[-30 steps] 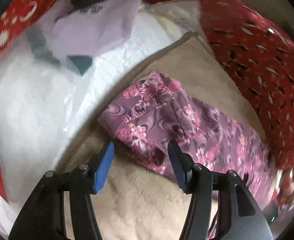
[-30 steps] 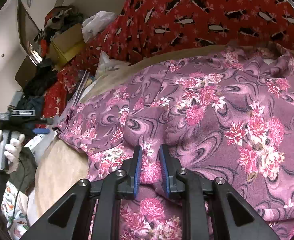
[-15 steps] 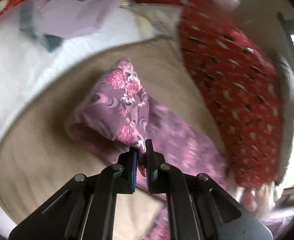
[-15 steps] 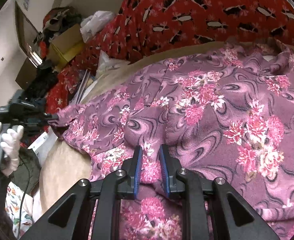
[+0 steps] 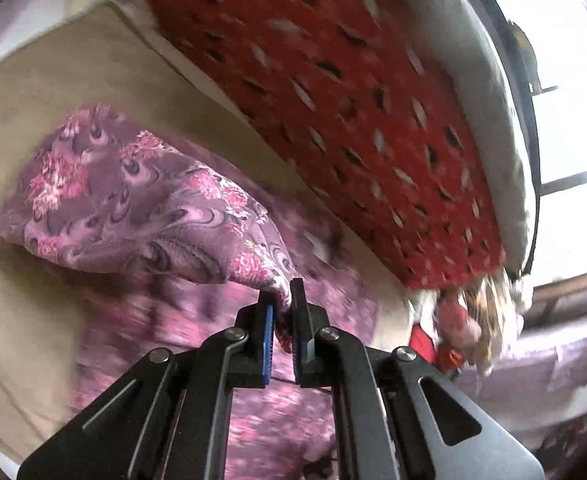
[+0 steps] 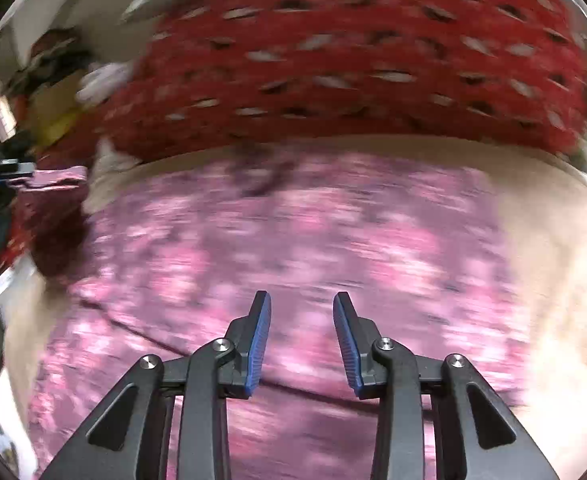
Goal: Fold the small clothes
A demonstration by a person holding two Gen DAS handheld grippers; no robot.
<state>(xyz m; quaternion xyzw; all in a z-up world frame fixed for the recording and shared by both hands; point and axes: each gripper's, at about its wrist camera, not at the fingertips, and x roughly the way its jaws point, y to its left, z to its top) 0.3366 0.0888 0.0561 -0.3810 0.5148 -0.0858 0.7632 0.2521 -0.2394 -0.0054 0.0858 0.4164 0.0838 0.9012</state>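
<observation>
Between my left fingers [image 5: 281, 308] sits a pinched edge of the blouse [image 5: 133, 208], lifted so the cloth rises from the flat part and drapes away up and to the left. My right fingers [image 6: 302, 336] are spread wide and hold nothing, hovering just above the spread middle of the blouse, which fills that blurred view from side to side. The fold, I judge, turns on this: the raised flap lies on my left, the flat body runs long toward the right, so the left hand is the one placed to carry cloth across. Under it all is a tan blanket [image 5: 105, 76] on a bed, a red patterned cover [image 5: 333, 92] behind, and a bright window [image 5: 565, 40] past that.
</observation>
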